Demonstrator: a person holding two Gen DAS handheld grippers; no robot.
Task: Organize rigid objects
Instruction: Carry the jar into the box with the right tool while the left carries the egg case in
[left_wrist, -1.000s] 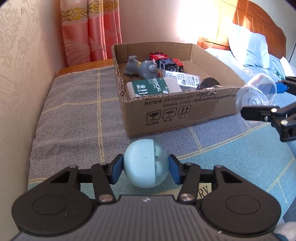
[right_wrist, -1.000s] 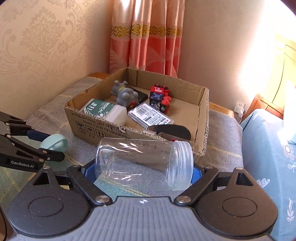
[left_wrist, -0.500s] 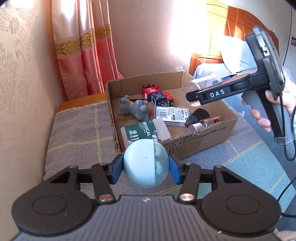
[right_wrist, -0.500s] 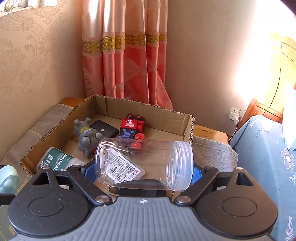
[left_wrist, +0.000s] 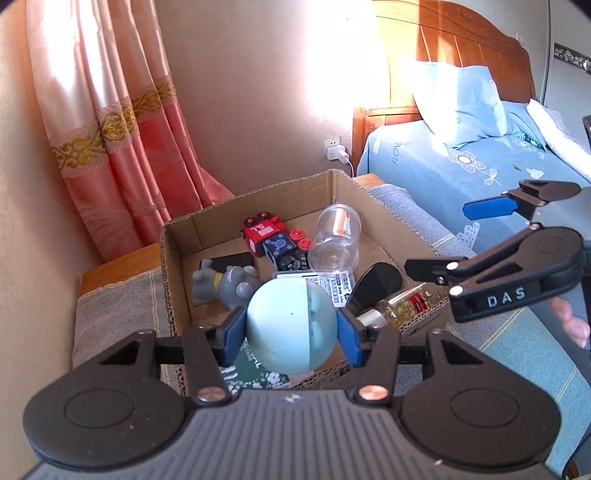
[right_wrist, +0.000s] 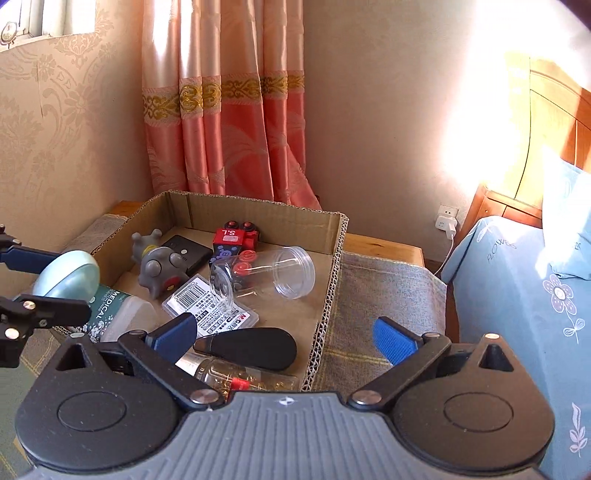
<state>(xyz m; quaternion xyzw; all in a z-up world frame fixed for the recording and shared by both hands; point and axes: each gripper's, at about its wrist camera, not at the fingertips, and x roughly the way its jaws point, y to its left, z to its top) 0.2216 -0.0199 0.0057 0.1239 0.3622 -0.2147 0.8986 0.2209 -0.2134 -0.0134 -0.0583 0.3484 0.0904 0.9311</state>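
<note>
A cardboard box sits on a worktop covered with a grey checked cloth, in a bedroom corner beside pink curtains and a bed with blue bedding.

The left tool pinches a pale blue ball between its blue pads, holding it above the near edge of the box.

The right tool hovers over the box's right side; its jaws are spreading wide, with nothing between them.

A clear plastic jar lies on its side inside the box, free of the tool, its open mouth facing the right wall.

Around the jar lie a grey toy figure, a red and black toy train, a labelled flat plastic case, a black oval object, a green and white "MEDICAL" bottle and a small glass bottle with gold contents.
</note>
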